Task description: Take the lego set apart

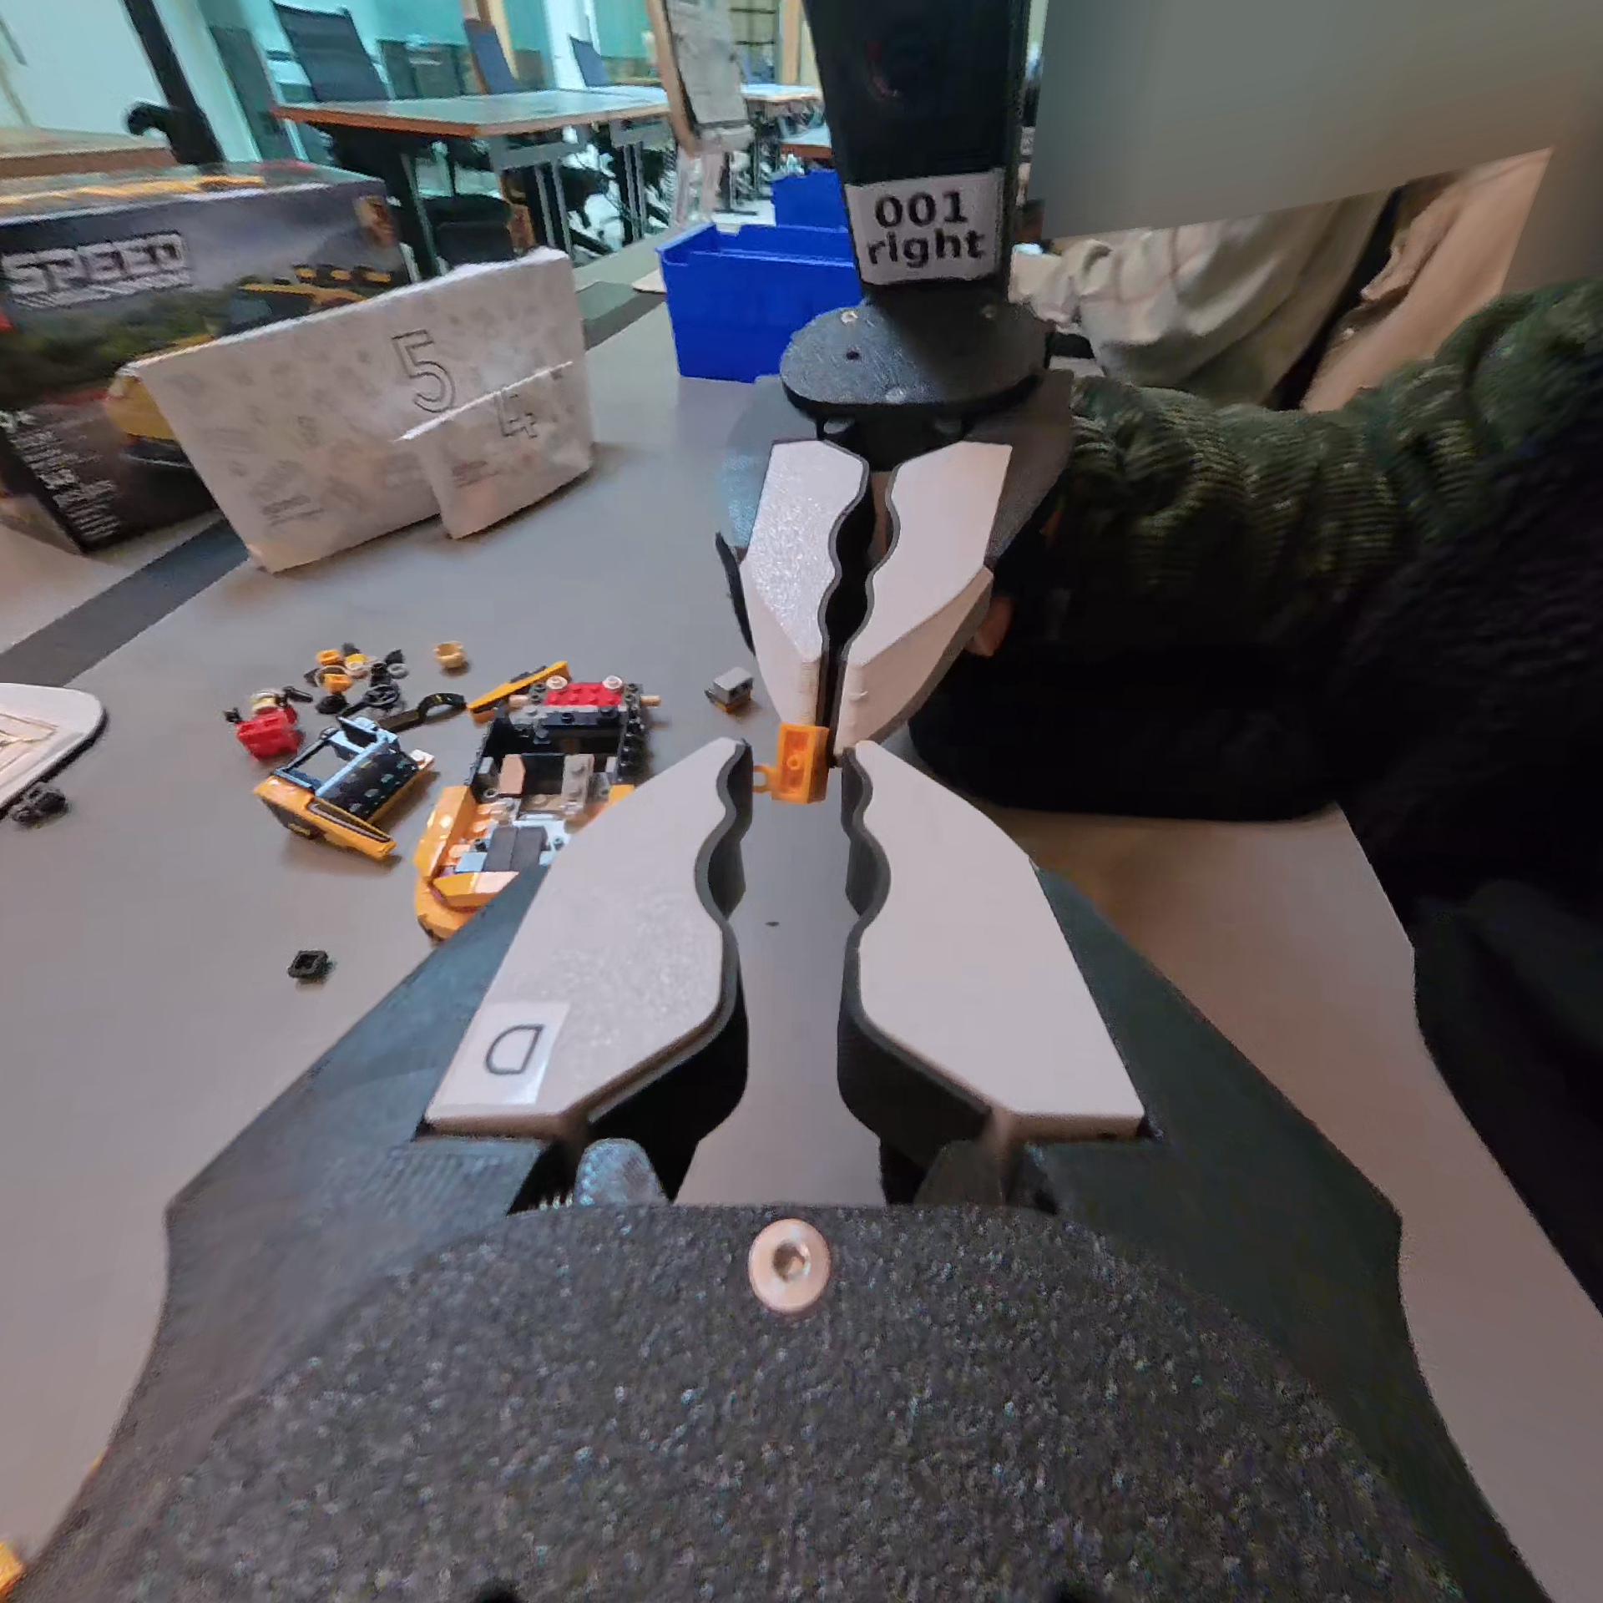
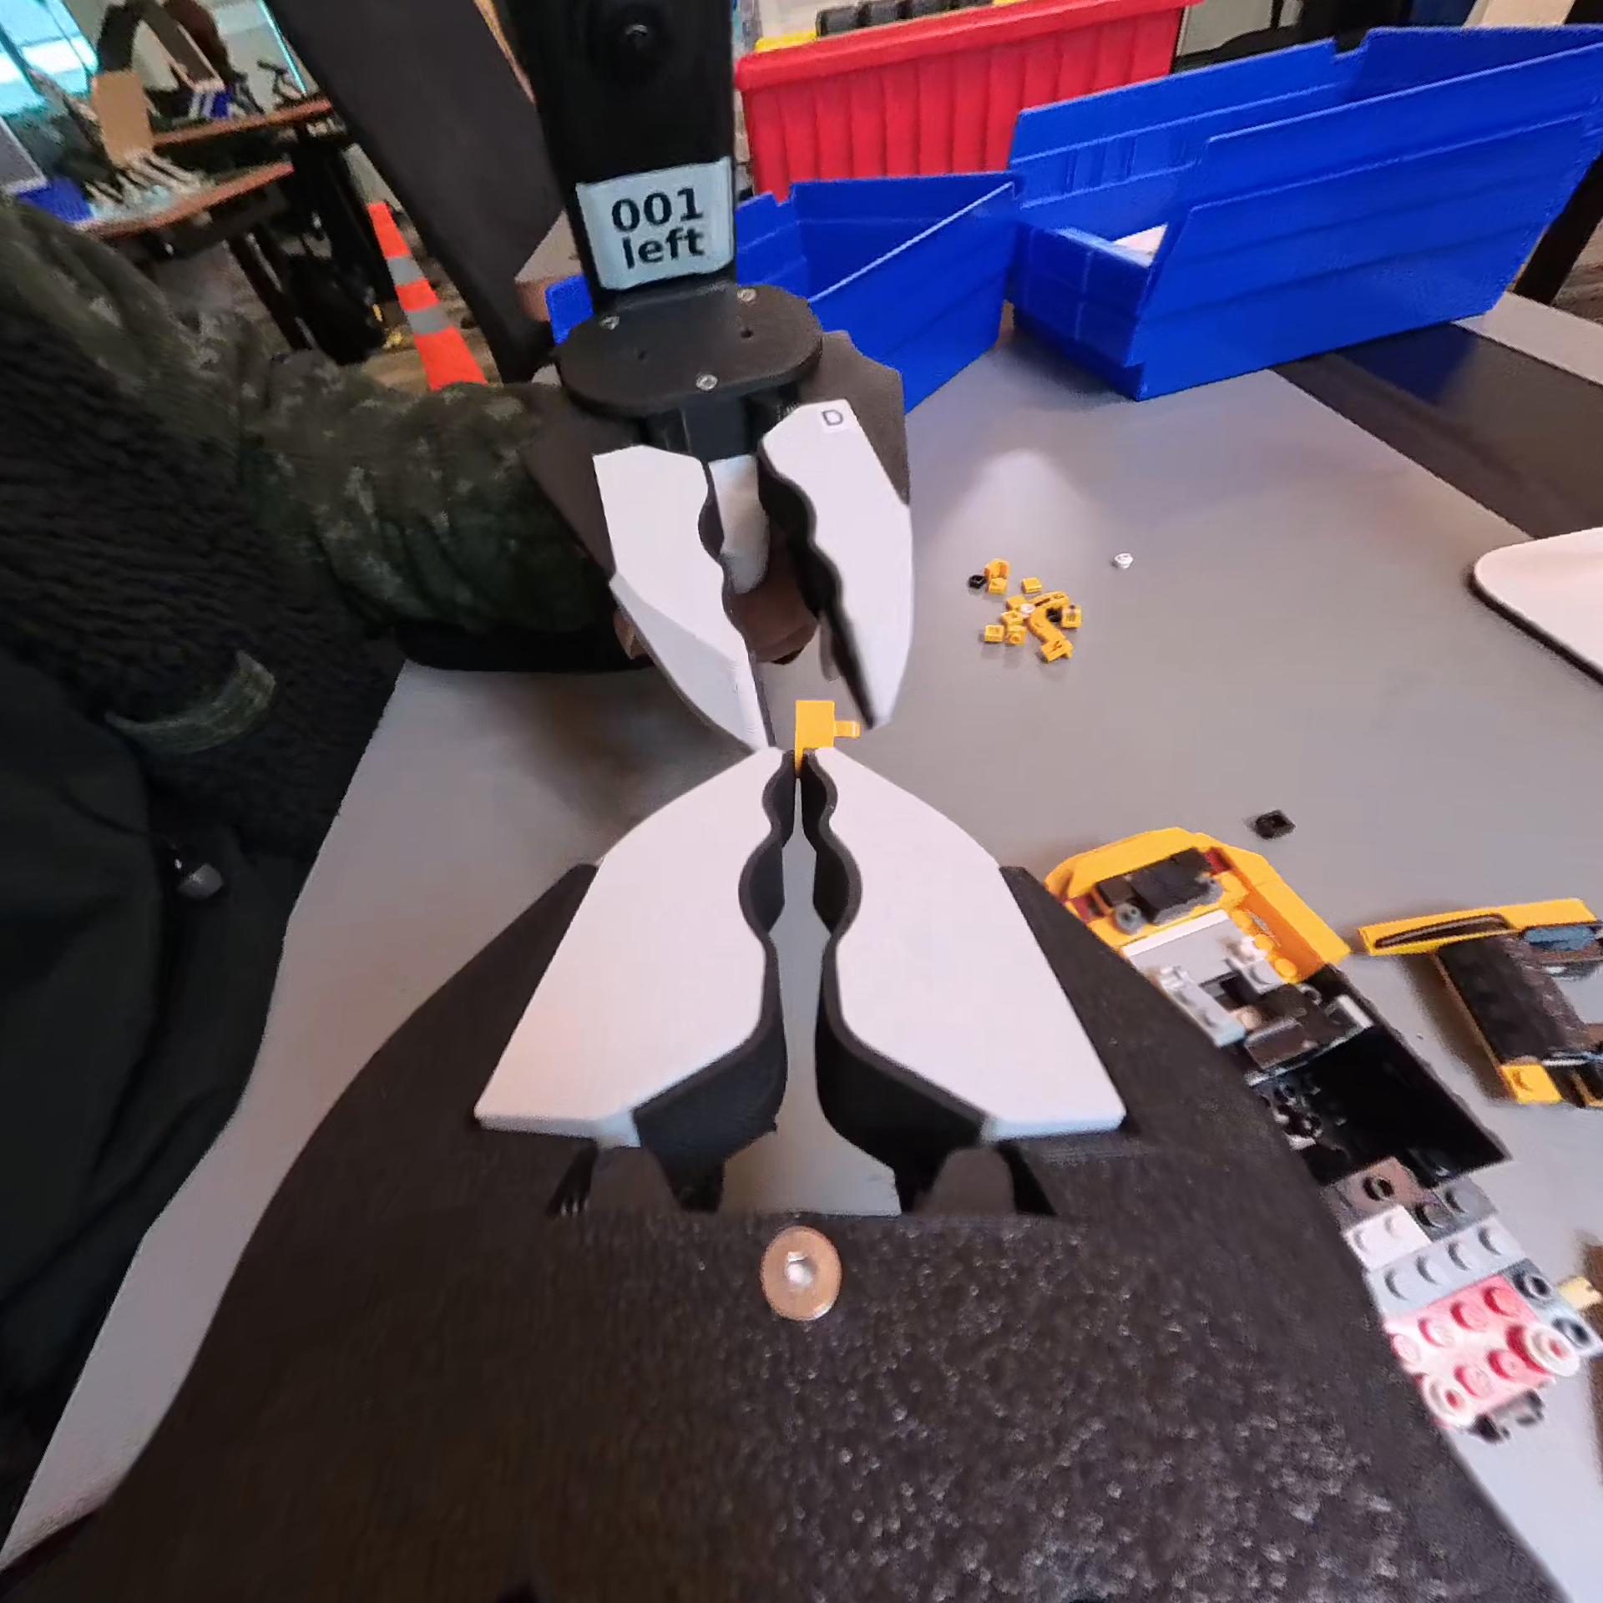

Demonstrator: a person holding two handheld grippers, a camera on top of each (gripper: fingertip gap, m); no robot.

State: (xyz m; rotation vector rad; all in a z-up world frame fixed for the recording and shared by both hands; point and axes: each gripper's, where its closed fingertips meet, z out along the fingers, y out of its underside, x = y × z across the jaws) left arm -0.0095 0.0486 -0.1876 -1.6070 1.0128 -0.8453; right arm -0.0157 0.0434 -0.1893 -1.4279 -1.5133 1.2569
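A small orange Lego plate with a clip on one end [image 1: 798, 763] is held in the air above the grey table [image 1: 520, 590], between both grippers. My left gripper [image 1: 796, 759] spans the plate lengthwise: the clip touches one pad and the far end sits at the other. My right gripper [image 2: 798, 763] is shut on the thin edge of the same plate [image 2: 814, 727]. It shows in the left wrist view [image 1: 831, 724], coming down from above. The left gripper shows in the right wrist view [image 2: 820, 733], tip to tip with mine.
The partly stripped orange and black car chassis [image 1: 555, 781] [image 2: 1214, 954] and a roof section [image 1: 347, 781] lie on the table. Loose small parts [image 1: 347, 677] [image 2: 1032, 611], blue bins [image 2: 1258, 217], a red bin [image 2: 911, 95], the set's box [image 1: 130, 347] and white bags [image 1: 373, 408] stand around. The tips of both grippers are at nearly the same place. From either gripper's tips it is about 20 cm to the roof section [image 1: 347, 781]. Look for it in the right wrist view [image 2: 1517, 968] too.
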